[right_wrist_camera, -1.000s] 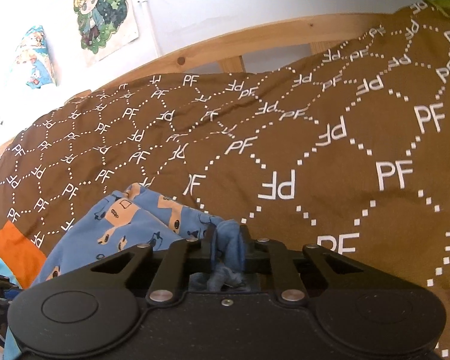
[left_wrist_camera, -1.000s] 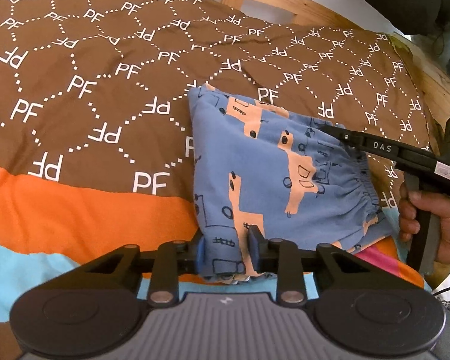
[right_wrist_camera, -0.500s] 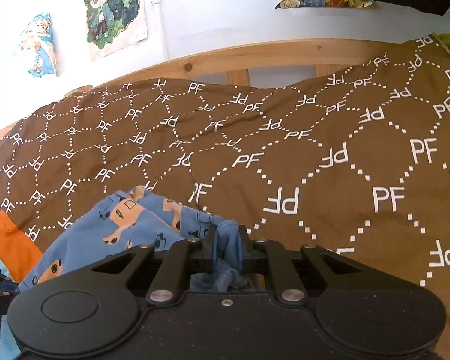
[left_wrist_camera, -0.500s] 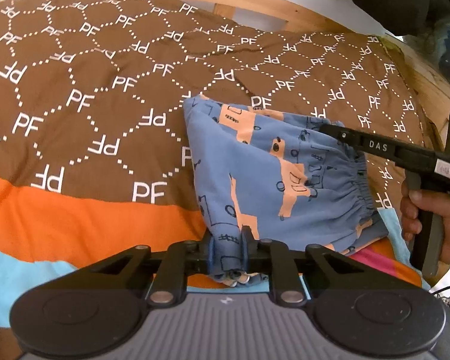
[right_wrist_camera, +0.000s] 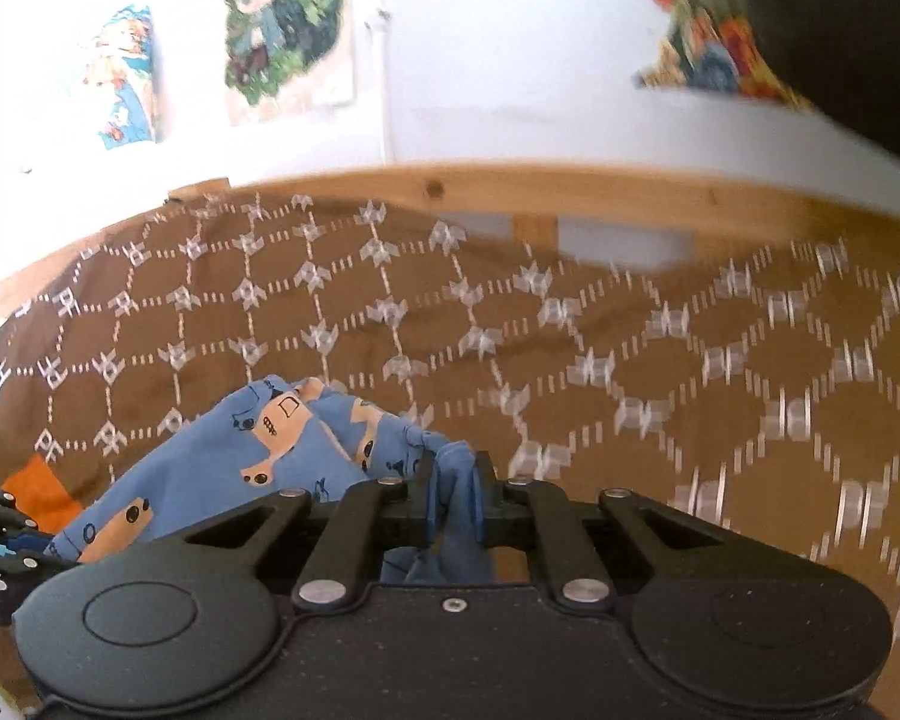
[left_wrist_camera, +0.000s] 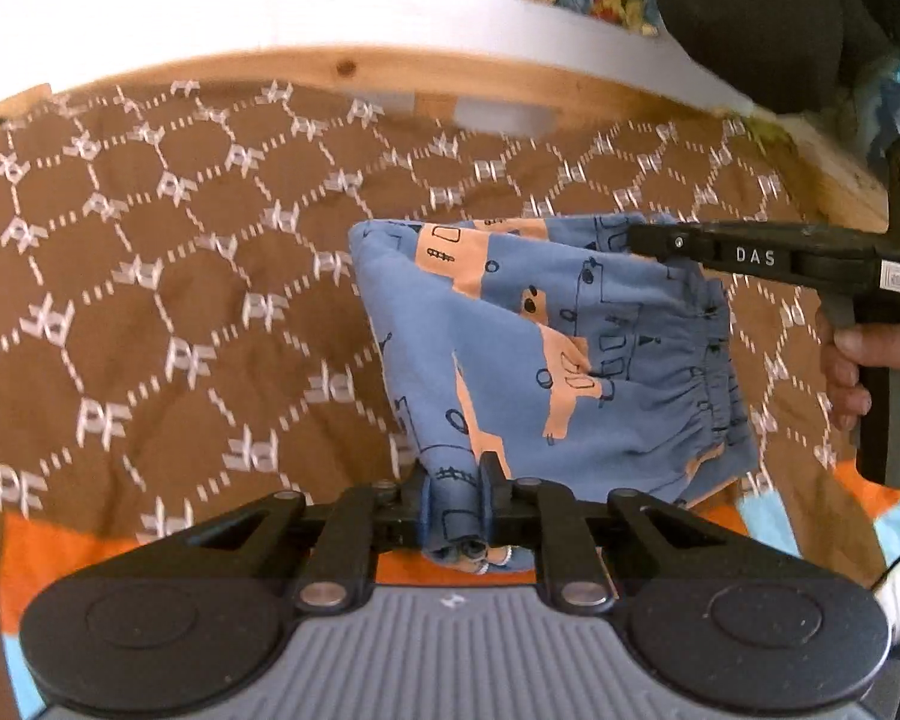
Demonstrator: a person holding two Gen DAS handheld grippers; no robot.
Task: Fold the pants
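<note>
left wrist: pants (left_wrist_camera: pixel 546 360) corner between left claw (left_wrist_camera: pixel 456 495) fingers

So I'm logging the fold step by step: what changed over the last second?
Both grippers tilted up and lifted the pants off the bedspread; more wall and headboard now show, with motion blur. The left gripper and right gripper each stayed shut on the same bunch of fabric; nothing was let go.
</note>
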